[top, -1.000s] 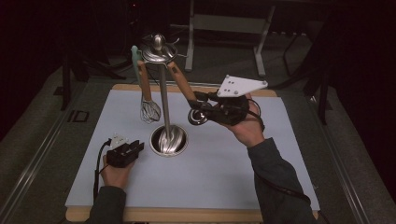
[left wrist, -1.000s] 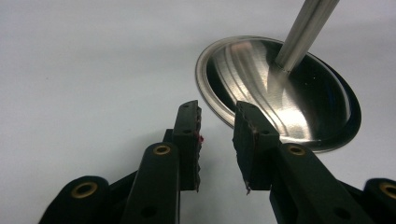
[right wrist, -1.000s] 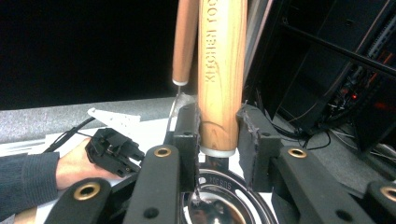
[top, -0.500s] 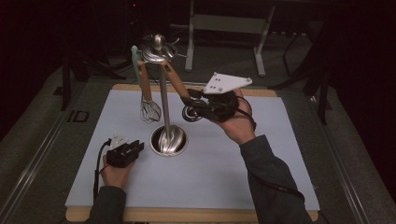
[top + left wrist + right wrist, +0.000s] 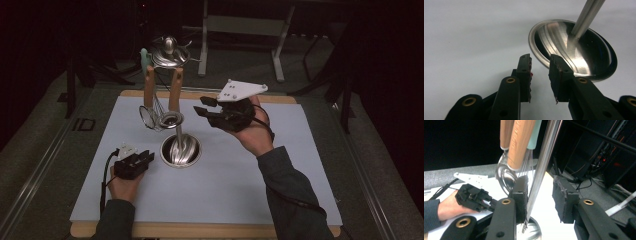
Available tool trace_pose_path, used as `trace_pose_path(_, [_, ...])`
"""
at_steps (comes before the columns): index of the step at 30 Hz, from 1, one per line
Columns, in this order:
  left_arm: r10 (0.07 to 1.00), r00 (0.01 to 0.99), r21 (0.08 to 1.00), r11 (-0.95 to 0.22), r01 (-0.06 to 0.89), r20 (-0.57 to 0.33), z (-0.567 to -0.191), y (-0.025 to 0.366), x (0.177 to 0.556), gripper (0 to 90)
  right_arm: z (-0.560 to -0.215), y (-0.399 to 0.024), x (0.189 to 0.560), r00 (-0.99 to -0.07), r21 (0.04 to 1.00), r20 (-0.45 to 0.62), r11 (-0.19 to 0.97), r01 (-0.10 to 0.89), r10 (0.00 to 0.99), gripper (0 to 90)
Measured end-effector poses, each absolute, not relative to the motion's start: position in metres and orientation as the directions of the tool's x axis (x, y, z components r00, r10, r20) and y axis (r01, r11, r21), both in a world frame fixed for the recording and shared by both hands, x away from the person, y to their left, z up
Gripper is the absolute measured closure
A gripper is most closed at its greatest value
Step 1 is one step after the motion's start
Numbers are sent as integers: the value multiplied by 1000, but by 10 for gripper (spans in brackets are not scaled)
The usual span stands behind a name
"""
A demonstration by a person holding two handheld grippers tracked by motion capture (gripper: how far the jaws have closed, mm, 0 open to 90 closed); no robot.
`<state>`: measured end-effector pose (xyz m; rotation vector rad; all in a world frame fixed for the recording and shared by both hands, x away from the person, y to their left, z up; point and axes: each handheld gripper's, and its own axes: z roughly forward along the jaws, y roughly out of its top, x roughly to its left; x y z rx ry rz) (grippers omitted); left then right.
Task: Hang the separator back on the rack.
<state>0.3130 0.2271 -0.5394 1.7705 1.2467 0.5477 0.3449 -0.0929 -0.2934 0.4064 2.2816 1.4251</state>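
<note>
A steel utensil stand with a round base (image 5: 182, 149) and a tall pole (image 5: 176, 107) rises from the pale mat. From its top hang two wooden-handled utensils (image 5: 175, 90) and a teal-handled whisk (image 5: 144, 58); a small metal ladle bowl (image 5: 170, 120) hangs beside the pole. My right gripper (image 5: 202, 106) is just right of the ladle. Its jaws have just been opening and stand open. The pole (image 5: 544, 157) passes between the jaws without touching the pads, and the wooden handle (image 5: 520, 142) hangs free above the left jaw. My left gripper (image 5: 147, 157) rests open on the mat by the base (image 5: 574, 50).
The mat (image 5: 250, 190) lies on a wooden board with bare room to the right and front. Behind the table stand a metal frame (image 5: 240, 30) and dark equipment. In the right gripper view the other hand's gripper (image 5: 474, 197) lies low at the left.
My right gripper let go of the wooden-handled ladle, which swung from its slant to hang straight by the pole. The right hand shifted slightly left. The left hand has not moved.
</note>
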Motion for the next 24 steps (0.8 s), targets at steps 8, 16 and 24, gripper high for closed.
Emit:
trace_pose_path(8, [908, 399, 845, -110, 523, -129, -540, 227, 313, 710, -300, -101, 351, -865, 884, -167, 460, 81, 473, 650])
trace_pose_path(16, [908, 399, 846, -111, 521, -127, -540, 227, 313, 710, -311, -113, 354, -860, 863, -157, 491, 119, 485, 641])
trace_pose_path(24, [909, 398, 846, -112, 522, -126, -540, 227, 313, 709, -335, -138, 356, -845, 840, -123, 508, 191, 521, 624])
